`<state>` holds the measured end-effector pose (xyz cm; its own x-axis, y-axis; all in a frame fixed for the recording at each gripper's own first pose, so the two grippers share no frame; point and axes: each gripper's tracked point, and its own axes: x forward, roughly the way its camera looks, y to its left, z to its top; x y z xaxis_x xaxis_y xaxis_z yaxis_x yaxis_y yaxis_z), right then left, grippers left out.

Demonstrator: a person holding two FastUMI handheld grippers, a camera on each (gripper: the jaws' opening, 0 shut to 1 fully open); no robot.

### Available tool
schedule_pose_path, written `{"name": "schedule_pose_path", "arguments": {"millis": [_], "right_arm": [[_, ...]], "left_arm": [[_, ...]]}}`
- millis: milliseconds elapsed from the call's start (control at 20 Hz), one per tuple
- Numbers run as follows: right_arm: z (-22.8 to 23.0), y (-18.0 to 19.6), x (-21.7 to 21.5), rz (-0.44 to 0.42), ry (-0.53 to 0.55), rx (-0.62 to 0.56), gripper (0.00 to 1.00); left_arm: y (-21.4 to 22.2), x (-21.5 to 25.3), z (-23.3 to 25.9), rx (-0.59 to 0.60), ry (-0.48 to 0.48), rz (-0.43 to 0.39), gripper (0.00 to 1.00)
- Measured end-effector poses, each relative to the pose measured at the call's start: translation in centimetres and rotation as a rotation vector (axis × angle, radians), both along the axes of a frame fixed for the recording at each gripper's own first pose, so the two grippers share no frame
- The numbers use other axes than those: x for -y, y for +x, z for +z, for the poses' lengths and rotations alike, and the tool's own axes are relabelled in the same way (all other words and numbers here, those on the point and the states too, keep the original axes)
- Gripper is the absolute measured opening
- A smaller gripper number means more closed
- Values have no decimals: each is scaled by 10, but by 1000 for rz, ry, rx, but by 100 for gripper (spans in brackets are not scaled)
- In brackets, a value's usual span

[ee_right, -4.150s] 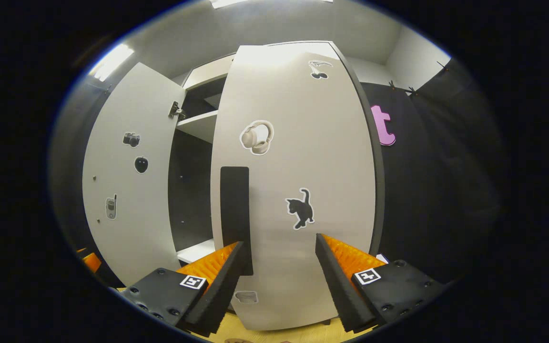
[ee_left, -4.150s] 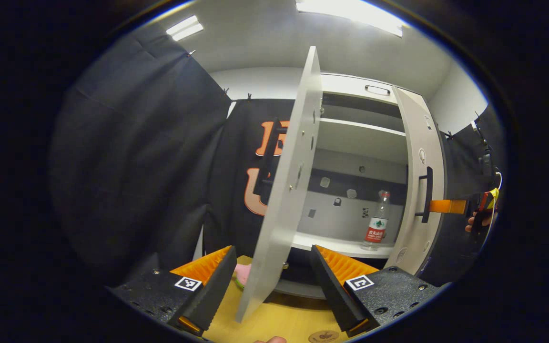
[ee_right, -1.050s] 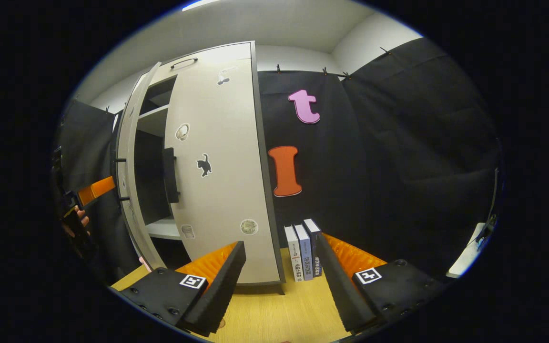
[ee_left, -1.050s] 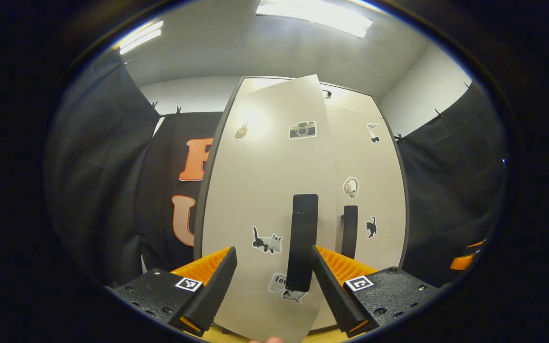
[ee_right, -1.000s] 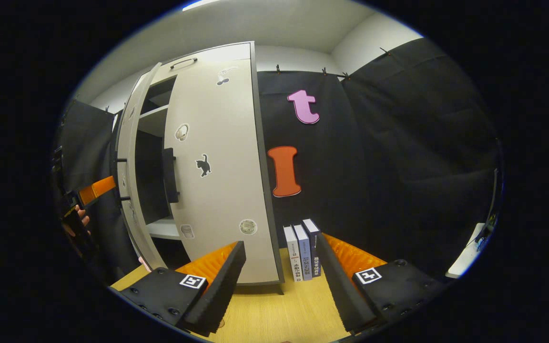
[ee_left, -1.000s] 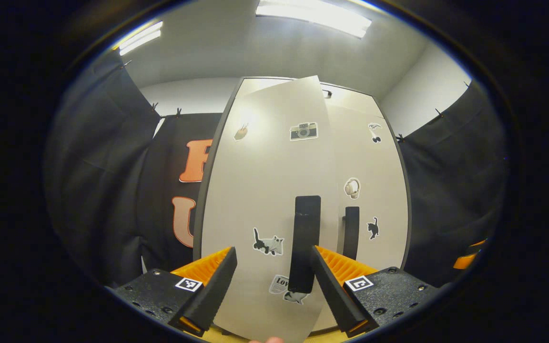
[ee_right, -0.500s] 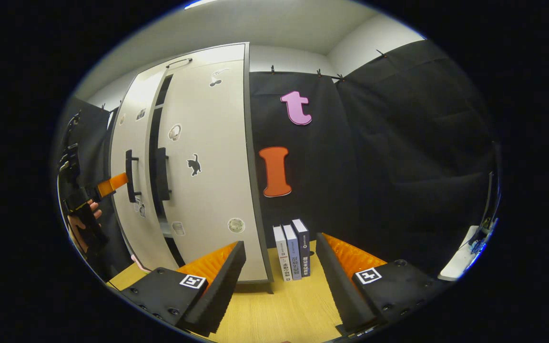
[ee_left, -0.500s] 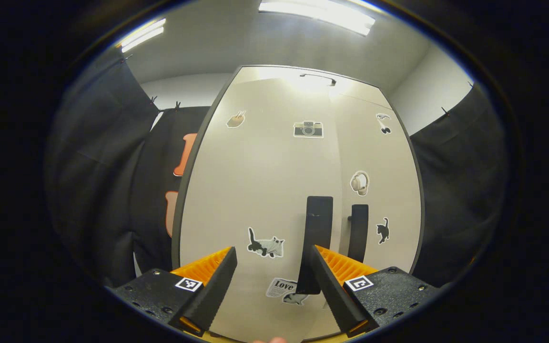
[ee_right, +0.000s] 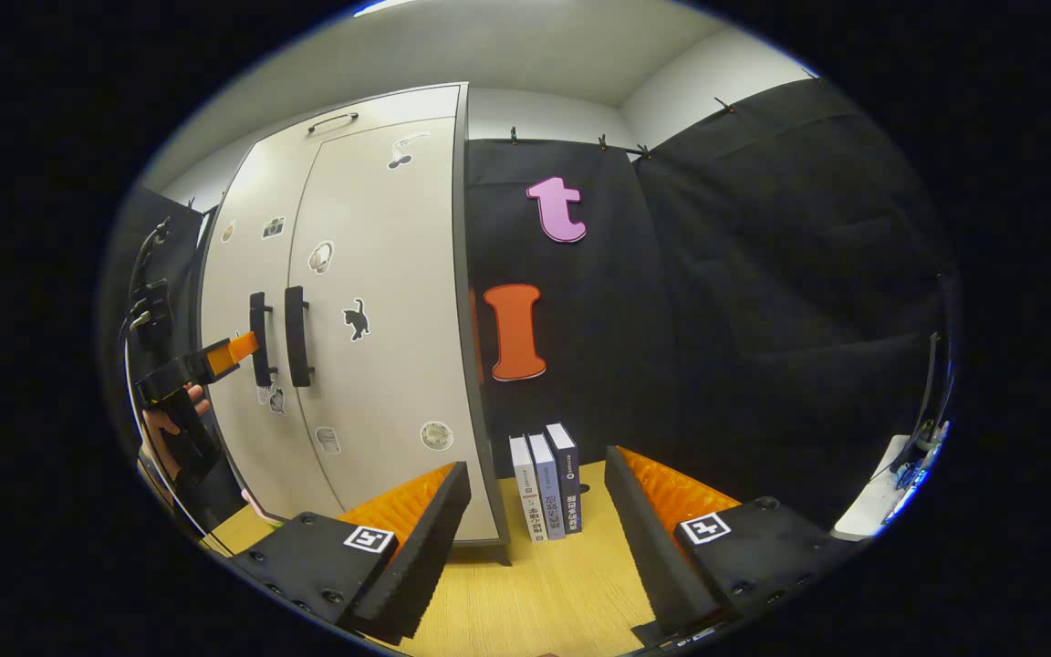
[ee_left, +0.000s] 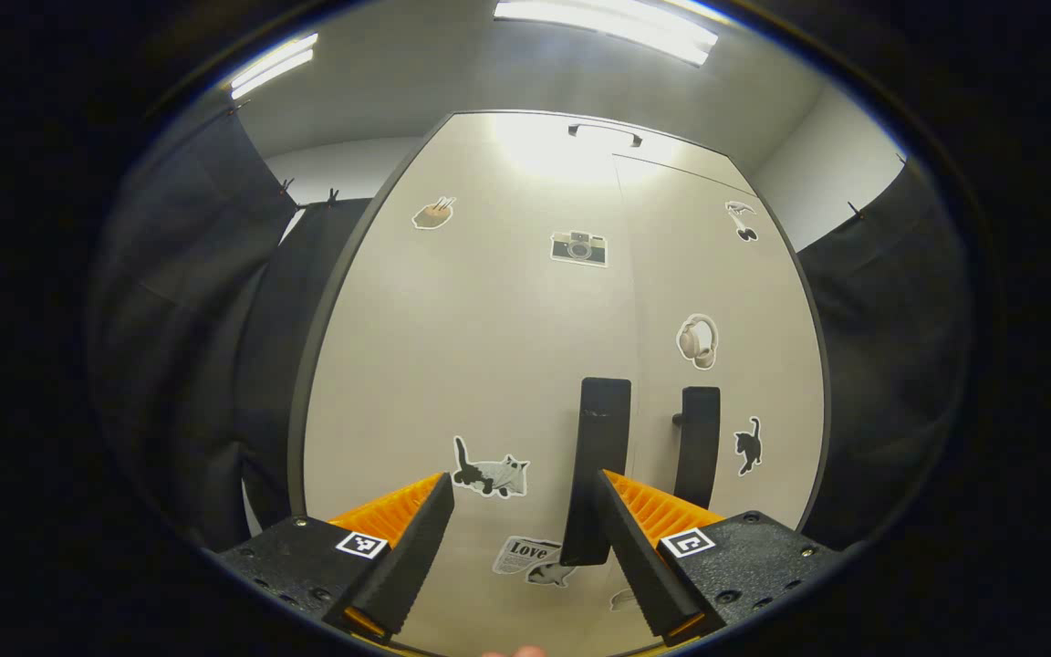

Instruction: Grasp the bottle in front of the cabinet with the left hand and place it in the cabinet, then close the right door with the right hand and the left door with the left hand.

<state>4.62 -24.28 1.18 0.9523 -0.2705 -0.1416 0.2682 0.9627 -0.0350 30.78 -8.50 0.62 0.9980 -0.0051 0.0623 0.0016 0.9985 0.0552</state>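
**Both cabinet doors flush, grippers spread and empty**

So, in the left gripper view the cabinet point(ee_left: 489, 365) stood square ahead with the left door point(ee_left: 462, 365) and the right door point(ee_left: 726, 301) lying flush, just a thin seam between them. The left gripper point(ee_left: 518, 538) sat right up against the left door, jaws spread wide with nothing pinched between them. The left door's black handle point(ee_left: 600, 456) ran down just beside the gripper's right-hand finger; I couldn't tell whether they were touching. The right door's handle point(ee_left: 699, 445) hung just past the seam. Stickers were all over the doors: a cat sticker point(ee_left: 489, 470) left of the handle, a camera sticker point(ee_left: 578, 248) higher up, a headphones sticker point(ee_left: 697, 340) on the right door.

In the right gripper view the right gripper point(ee_right: 535, 538) was well apart from the cabinet, off its right side above the wooden table point(ee_right: 562, 593), jaws wide and holding nothing. Three upright books point(ee_right: 546, 488) stood just beside the cabinet's right corner. A hand point(ee_right: 170, 415) held the left gripper at the left door there. The bottle was hidden behind the shut doors, so I couldn't see where it sat.
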Motion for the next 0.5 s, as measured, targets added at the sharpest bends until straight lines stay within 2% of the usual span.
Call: {"name": "schedule_pose_path", "arguments": {"millis": [250,400,500], "right_arm": [[1,-2,-2,-1,-6,5,98],[-1,-1,-10,23,-1,6,98],[-4,1,-19,50,7,-1,98]], "left_arm": [[-4,7,8,23,-1,-4,94],[-24,8,21,42,-2,-13,94],[-41,1,27,42,1,12,94]]}}
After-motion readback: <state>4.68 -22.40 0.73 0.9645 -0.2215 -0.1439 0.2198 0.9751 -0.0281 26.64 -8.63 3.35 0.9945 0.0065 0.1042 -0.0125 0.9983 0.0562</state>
